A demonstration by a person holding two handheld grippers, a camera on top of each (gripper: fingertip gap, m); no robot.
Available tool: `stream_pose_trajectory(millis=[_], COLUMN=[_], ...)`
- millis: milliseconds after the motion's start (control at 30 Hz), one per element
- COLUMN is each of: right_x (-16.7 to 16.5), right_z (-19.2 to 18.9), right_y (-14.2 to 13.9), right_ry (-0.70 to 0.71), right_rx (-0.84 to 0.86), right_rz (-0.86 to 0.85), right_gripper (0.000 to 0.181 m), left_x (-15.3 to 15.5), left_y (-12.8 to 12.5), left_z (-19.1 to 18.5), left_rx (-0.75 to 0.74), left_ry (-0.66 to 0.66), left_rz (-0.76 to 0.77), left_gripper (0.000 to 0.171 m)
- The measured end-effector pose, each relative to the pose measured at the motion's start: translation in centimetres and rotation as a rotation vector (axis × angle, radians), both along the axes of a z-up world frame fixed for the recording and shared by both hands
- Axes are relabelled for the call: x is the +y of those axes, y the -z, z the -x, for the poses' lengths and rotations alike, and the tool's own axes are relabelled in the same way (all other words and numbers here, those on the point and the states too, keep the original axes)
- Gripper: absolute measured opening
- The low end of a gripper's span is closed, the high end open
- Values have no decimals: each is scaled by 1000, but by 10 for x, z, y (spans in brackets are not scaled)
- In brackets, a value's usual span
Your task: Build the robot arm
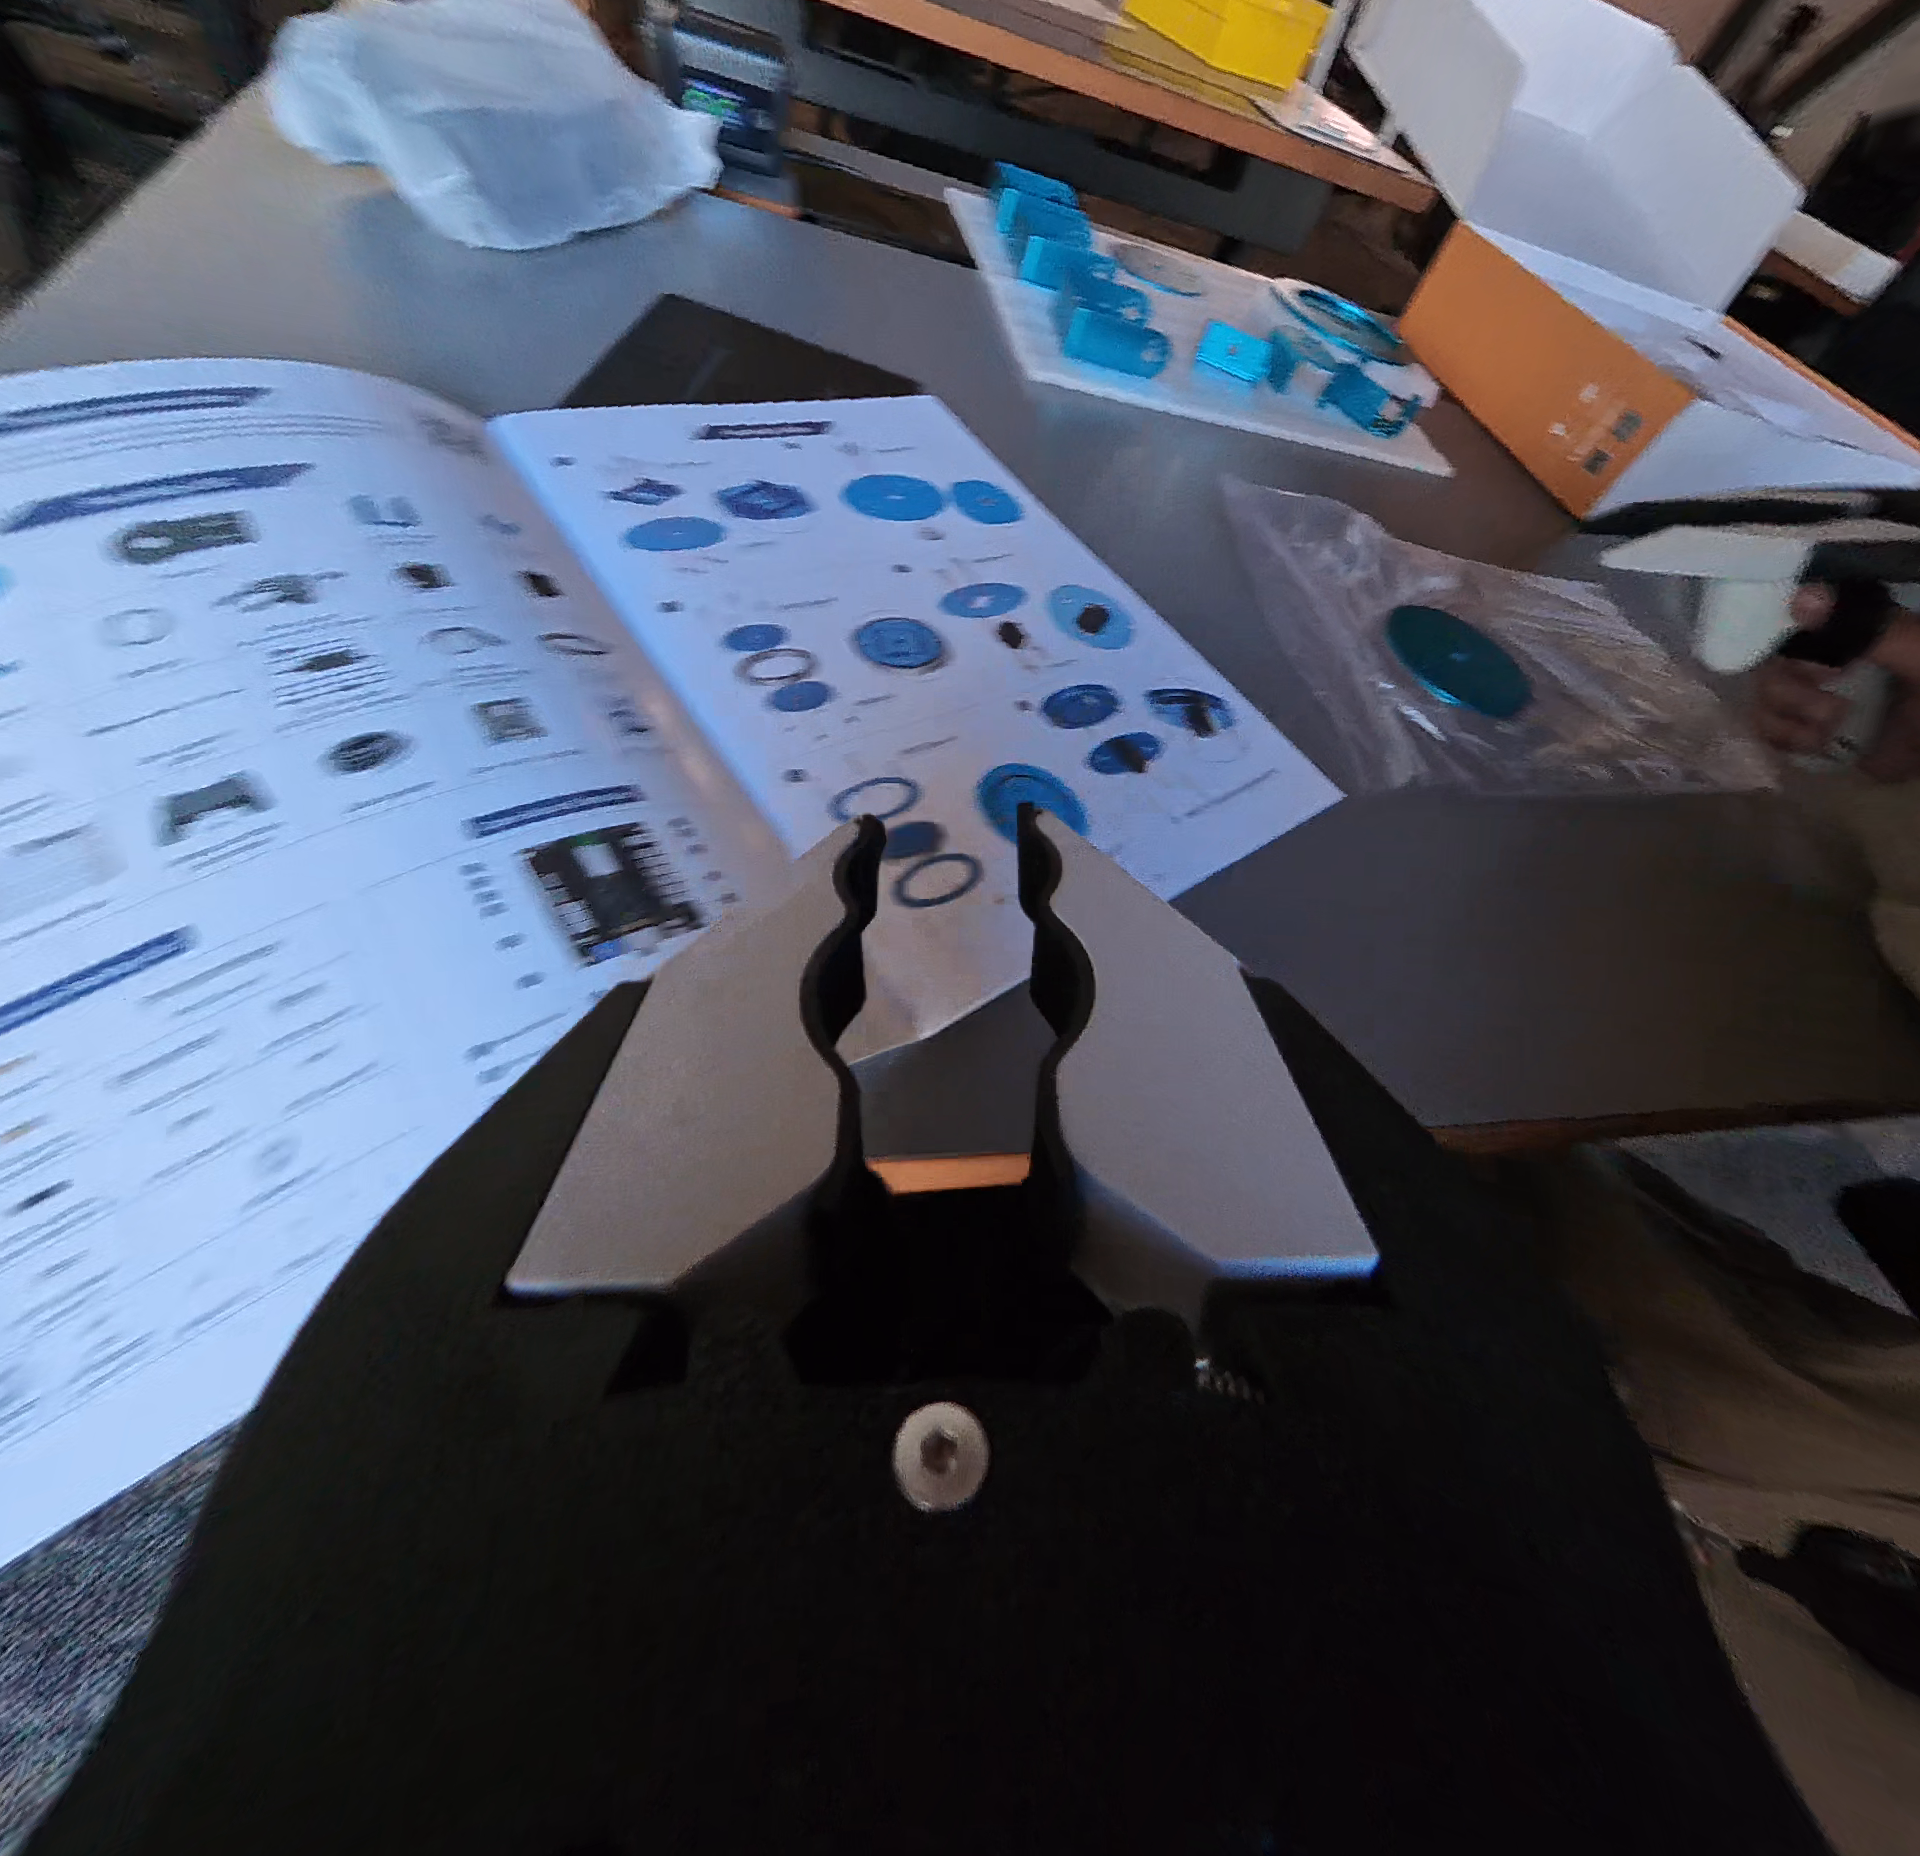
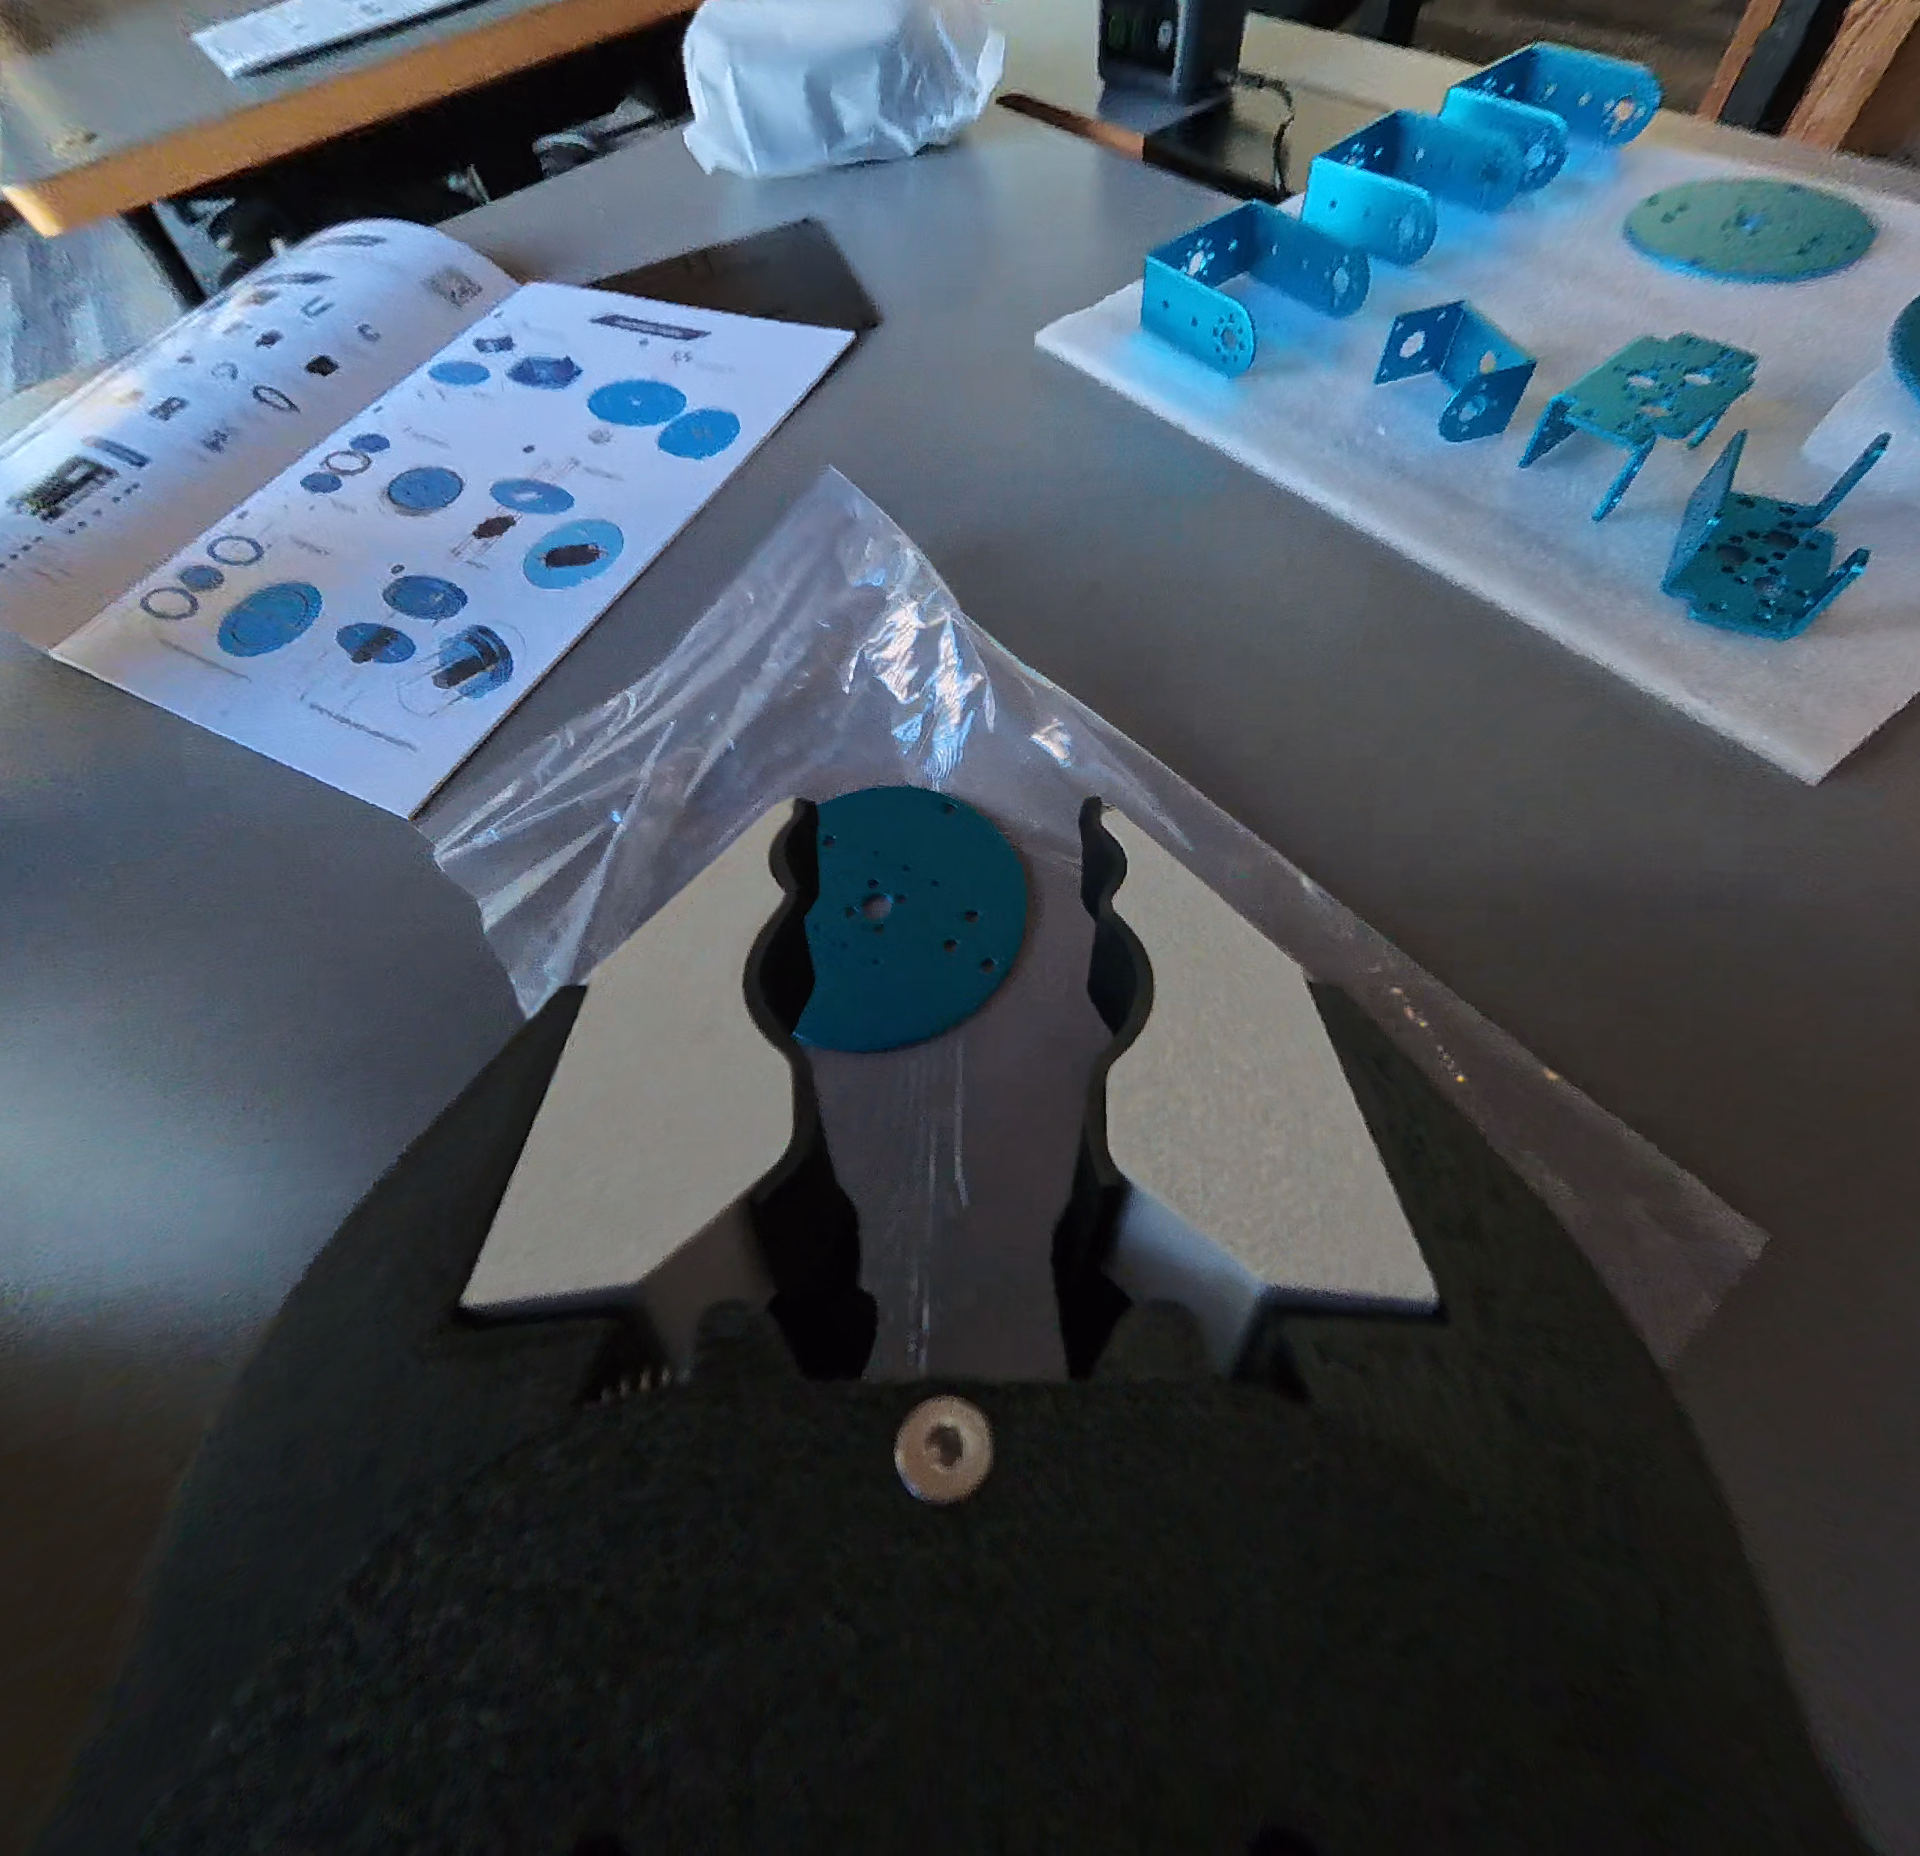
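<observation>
Currently your right tool (image 2: 940,819) stands with its jaws spread, gripping nothing, poised over a flat teal metal disc (image 2: 914,923) drilled with small holes. The disc lies inside a crinkled clear plastic bag (image 2: 790,663), which rests flat on the smooth grey desk (image 2: 1351,819); the bag's long axis runs from near you toward its far corner. One black, wavy-edged finger (image 2: 784,923) overlaps the disc's left edge in the right wrist view; you cannot tell whether it touches.

Your left tool (image 1: 951,819) is likewise spread and empty, hovering above the right-hand page of an open glossy manual (image 1: 416,663) printed with blue part diagrams.

Beyond the bag, a white foam sheet (image 2: 1403,518) carries blue anodised perforated brackets (image 2: 1236,284) and a larger round plate (image 2: 1751,227). A crumpled white plastic wrap (image 2: 842,61) sits at the far end of the desk. An orange-and-white carton (image 1: 1548,393) stands beside the foam sheet. A wood-edged bench (image 1: 1039,50) holds yellow boxes (image 1: 1216,9).
</observation>
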State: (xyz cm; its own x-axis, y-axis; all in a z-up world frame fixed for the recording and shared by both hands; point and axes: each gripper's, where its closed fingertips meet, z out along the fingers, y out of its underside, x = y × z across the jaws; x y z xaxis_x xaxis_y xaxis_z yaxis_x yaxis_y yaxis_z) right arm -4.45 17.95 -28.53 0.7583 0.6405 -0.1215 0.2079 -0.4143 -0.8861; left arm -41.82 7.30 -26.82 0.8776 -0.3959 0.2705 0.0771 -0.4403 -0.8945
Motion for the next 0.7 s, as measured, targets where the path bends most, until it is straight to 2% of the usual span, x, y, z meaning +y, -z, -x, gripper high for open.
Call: stream_pose_trajectory(millis=[167,267,367,500,700], right_x=[-17,-32,-42,-40,-19], right_z=[5,17,32,45,24], right_y=[1,-3,-5,0,1], right_ry=[91,126,141,147,145], right_rx=[-86,-96,-99,-159,-260], right_rz=[-97,-121,-130,-132,-136], right_gripper=[50,50,48,47,48], left_x=[-1,-2,4,28,81], left_y=[-12,-10,-11,-14,4], left_z=[55,68,59,31,10], left_rx=[49,129,158,174,146], left_ry=[-149,-167,-125,-59,-90], left_rz=[-44,-53,-65,-63,78], left_gripper=[27,27,27,28,31])
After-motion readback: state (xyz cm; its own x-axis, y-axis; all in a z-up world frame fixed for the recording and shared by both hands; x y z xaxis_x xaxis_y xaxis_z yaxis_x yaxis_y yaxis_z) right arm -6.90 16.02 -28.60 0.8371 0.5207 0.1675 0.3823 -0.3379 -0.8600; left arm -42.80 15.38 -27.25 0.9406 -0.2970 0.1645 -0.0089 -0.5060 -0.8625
